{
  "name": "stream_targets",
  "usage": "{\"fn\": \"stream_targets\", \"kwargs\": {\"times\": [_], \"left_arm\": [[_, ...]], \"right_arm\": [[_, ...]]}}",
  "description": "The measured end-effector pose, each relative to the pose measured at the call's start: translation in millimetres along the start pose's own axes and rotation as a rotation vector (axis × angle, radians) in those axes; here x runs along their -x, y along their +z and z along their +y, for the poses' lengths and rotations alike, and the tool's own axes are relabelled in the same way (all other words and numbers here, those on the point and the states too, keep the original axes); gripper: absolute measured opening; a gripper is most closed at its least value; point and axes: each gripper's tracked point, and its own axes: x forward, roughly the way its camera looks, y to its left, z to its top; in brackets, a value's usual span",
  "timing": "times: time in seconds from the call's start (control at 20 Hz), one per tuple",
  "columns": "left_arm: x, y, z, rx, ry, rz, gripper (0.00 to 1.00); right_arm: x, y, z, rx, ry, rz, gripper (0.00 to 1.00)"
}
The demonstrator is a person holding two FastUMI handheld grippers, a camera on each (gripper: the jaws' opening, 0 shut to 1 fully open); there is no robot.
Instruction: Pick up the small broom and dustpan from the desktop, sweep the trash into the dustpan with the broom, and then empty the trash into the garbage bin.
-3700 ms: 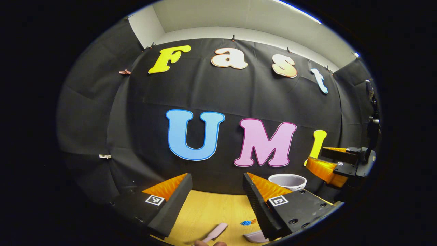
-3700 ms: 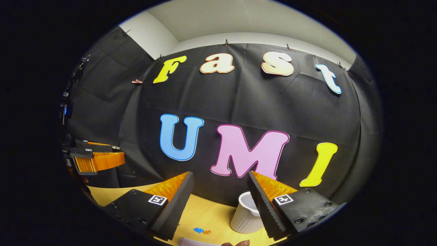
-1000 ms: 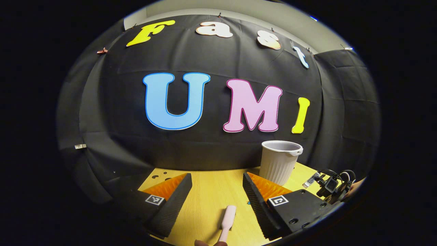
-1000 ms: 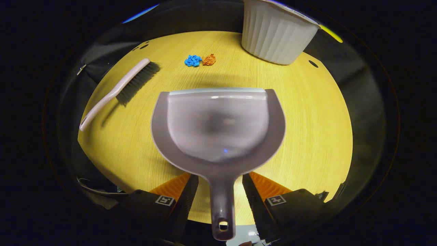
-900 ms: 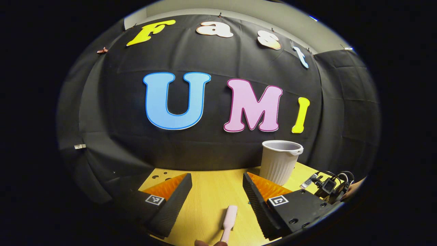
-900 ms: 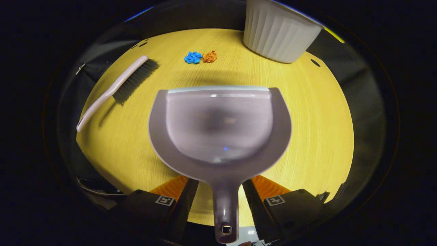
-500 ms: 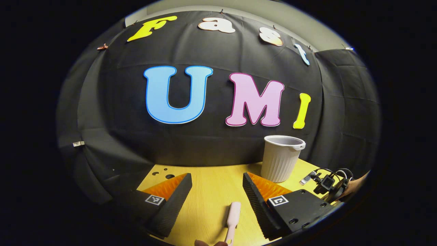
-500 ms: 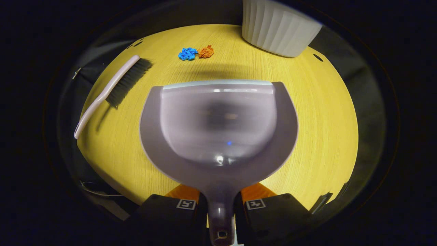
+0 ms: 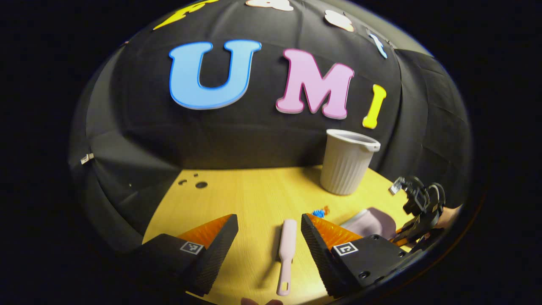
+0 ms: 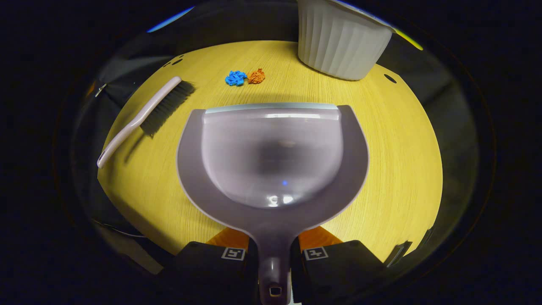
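In the right gripper view my right gripper (image 10: 273,254) is shut on the handle of the grey dustpan (image 10: 271,156), whose mouth faces the far side of the table. Beyond its lip lie a blue scrap (image 10: 235,78) and an orange scrap (image 10: 256,76) of trash. The small broom (image 10: 144,114) lies flat to the left, dark bristles at the far end. In the left gripper view my left gripper (image 9: 269,228) is open, its fingers on either side of the pink broom handle (image 9: 286,254) without touching it. The dustpan (image 9: 370,222) and the trash (image 9: 319,212) show to the right.
A white ribbed garbage bin (image 9: 348,163) stands at the back right of the yellow table (image 9: 245,195), also seen as the bin (image 10: 338,40) beyond the dustpan. The other gripper's cabled body (image 9: 419,203) is at the right edge. Black cloth walls the table's far side.
My right gripper closed on the dustpan handle and holds it. My left gripper tilted down and moved forward, so the broom handle now lies between its open fingers.
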Motion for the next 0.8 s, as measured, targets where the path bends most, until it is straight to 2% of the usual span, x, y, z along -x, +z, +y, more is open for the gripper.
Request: {"fn": "stream_targets", "kwargs": {"times": [0.35,0.6,0.8], "left_arm": [[-31.7,-82.1,-30.3,0.019,-0.1,0.322,0.95],[-60.3,-135.1,-19.9,-0.08,-0.06,0.476,0.95],[-78.0,-154.6,-17.5,-0.088,-0.052,0.538,0.93]], "right_arm": [[22.6,-7.5,-13.5,0.015,-0.014,-0.008,0.35],[33.5,-11.2,-18.6,0.023,-0.018,-0.018,0.35],[38.9,-10.5,-18.7,0.031,-0.017,-0.025,0.35]]}}
